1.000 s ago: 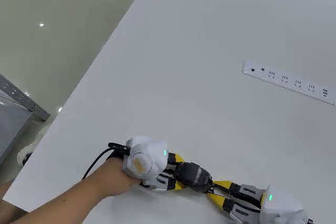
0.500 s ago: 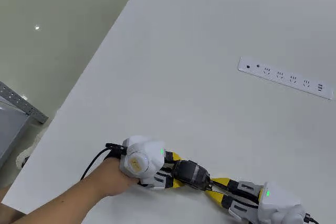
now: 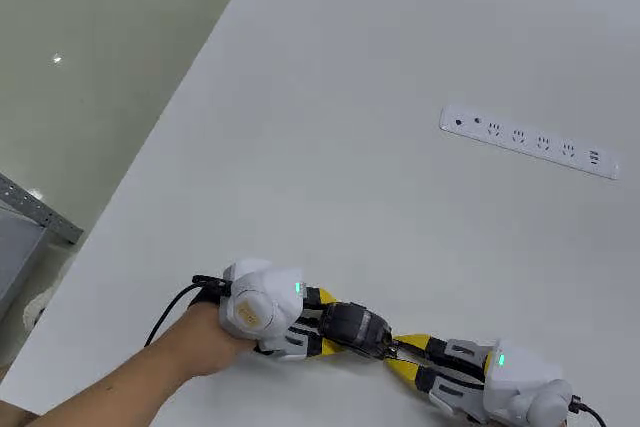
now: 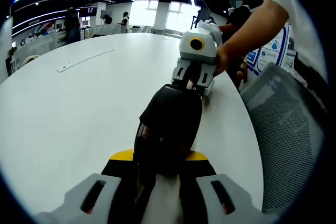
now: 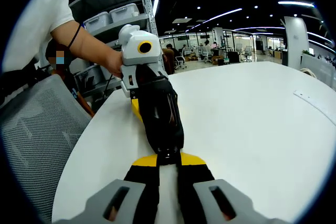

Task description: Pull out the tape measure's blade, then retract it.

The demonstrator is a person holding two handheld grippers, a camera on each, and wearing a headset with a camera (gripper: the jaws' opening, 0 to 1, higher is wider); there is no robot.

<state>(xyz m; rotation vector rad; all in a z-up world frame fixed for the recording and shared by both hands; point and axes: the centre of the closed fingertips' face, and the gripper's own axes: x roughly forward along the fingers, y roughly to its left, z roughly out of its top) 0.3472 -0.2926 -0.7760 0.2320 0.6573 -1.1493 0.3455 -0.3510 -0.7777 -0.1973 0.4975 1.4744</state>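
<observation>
The black, rounded tape measure [image 3: 355, 327] lies at 6 o'clock. Its blade end points toward 4 o'clock.

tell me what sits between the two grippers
The black tape measure lies between them on the white table: left gripper clamps its body, right gripper pinches its front end. The head view shows it best.

We cannot read any words or numbers for sure. In the left gripper view the tape measure [image 4: 168, 124] has a small red mark on its side, too blurry to read. A white and blue poster [image 4: 274, 48] has print too small for us. In the right gripper view a white sleeve [image 5: 50, 9] has a few dark letters, cut off.
</observation>
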